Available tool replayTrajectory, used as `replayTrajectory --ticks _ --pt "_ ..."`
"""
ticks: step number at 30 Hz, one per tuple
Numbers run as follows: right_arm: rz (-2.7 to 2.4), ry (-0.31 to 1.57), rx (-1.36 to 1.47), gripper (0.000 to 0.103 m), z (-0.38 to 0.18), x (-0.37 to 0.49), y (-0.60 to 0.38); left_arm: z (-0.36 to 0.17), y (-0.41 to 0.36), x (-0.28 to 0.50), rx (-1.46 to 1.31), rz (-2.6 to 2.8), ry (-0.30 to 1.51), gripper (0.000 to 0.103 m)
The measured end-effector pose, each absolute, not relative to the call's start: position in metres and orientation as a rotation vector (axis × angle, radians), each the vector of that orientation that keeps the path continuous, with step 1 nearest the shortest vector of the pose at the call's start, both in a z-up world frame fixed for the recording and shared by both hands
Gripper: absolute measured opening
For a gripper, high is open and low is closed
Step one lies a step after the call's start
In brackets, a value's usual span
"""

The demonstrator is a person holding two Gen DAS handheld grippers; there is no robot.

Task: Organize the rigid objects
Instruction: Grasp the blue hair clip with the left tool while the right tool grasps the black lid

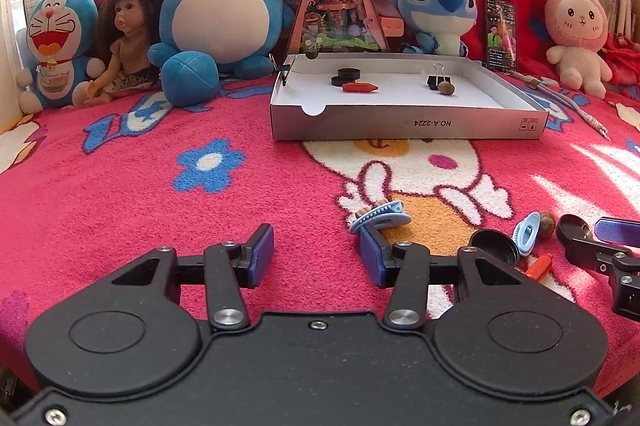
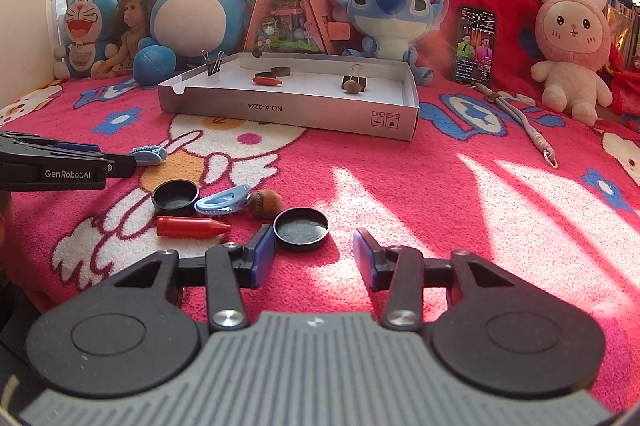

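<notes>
A shallow white box (image 1: 404, 124) (image 2: 288, 114) stands on the red blanket and holds black caps, an orange crayon (image 1: 359, 87), a binder clip and a nut. My left gripper (image 1: 316, 252) is open and empty, its right finger just under a blue hair clip (image 1: 380, 216) (image 2: 149, 155). My right gripper (image 2: 314, 252) is open and empty, with a black cap (image 2: 301, 229) just beyond its left finger. A second black cap (image 2: 175, 195), a second blue clip (image 2: 222, 202), a nut (image 2: 265, 203) and an orange crayon (image 2: 192, 227) lie to its left.
Plush toys and a doll (image 1: 128, 38) line the back, with a triangular toy house (image 1: 340, 2) behind the box. A phone (image 2: 474, 44) leans at the back right. A grey cord (image 2: 520, 122) lies right of the box.
</notes>
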State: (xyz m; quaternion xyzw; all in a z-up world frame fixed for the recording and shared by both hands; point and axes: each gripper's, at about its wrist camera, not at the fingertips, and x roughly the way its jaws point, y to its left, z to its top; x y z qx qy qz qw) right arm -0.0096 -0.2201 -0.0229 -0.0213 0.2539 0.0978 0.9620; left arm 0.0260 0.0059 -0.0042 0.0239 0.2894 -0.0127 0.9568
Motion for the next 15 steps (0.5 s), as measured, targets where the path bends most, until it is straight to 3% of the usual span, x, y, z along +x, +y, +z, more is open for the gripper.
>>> replayTrajectory --ticks 4,8,15 --pt "0.192 0.514 -0.023 0.059 -0.023 -0.009 -0.221 0.001 0.006 0.019 -0.001 -0.029 0.573 0.047" --pt "0.186 0.510 -0.008 0.058 -0.023 -0.010 -0.222 0.007 -0.001 0.012 -0.050 -0.056 0.542 0.056" --pt "0.164 0.501 0.018 0.058 -0.024 -0.010 -0.222 0.003 -0.022 0.027 -0.089 -0.039 0.558 0.056"
